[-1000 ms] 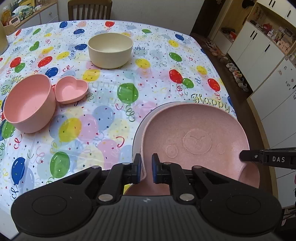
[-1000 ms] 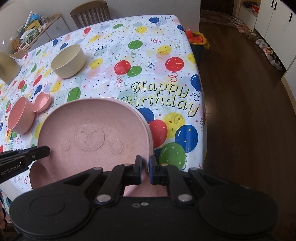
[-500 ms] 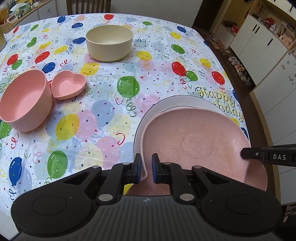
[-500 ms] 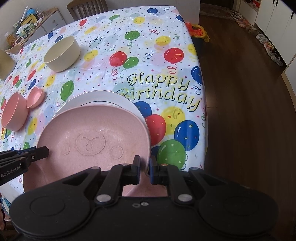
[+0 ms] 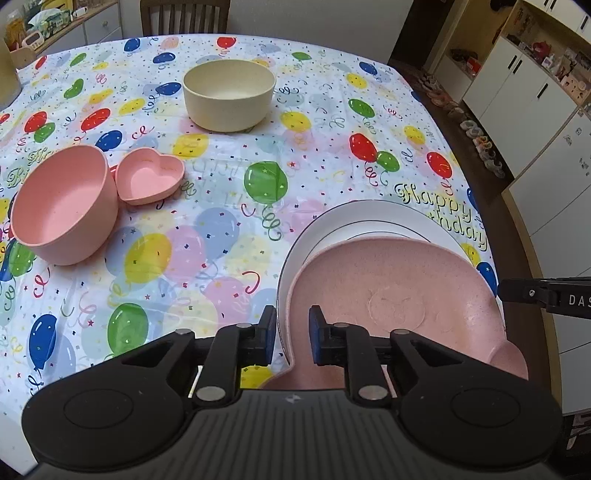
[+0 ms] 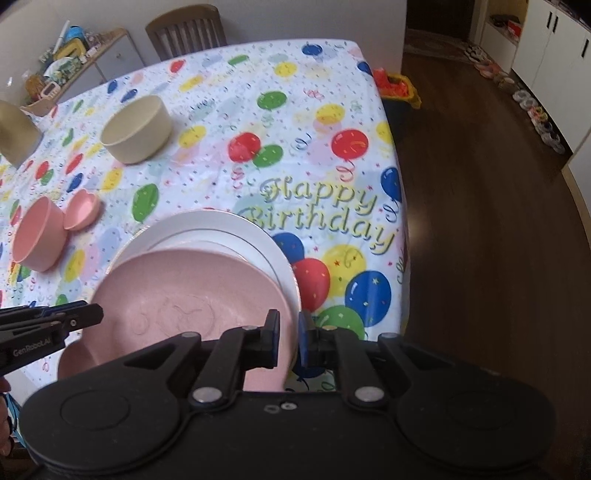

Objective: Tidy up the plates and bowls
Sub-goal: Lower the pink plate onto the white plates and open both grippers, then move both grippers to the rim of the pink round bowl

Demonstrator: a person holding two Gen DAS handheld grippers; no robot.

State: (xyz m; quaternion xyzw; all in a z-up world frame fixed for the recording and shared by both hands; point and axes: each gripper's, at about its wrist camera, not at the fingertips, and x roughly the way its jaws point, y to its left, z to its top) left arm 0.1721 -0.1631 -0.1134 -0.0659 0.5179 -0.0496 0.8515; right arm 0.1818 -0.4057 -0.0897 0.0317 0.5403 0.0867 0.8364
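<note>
A pink bear-face plate (image 5: 399,291) (image 6: 192,291) lies on a white plate (image 5: 369,225) (image 6: 214,232) near the table's front right corner. My left gripper (image 5: 292,334) straddles the pink plate's left rim with its jaws parted a little. My right gripper (image 6: 287,341) straddles the right rim, jaws also slightly apart. A pink bowl (image 5: 62,206) (image 6: 37,232), a pink heart dish (image 5: 149,179) (image 6: 82,208) and a cream bowl (image 5: 229,94) (image 6: 136,129) stand farther back.
The balloon tablecloth (image 5: 207,240) covers the table (image 6: 295,122). The table's right edge drops to a dark wood floor (image 6: 480,221). A wooden chair (image 5: 184,16) stands at the far end. White cabinets (image 5: 535,110) line the right.
Both grippers pulled back toward me with the pink plate, uncovering the white plate's far part. Both pairs of jaws have widened from their tight clamp on the pink plate's rim.
</note>
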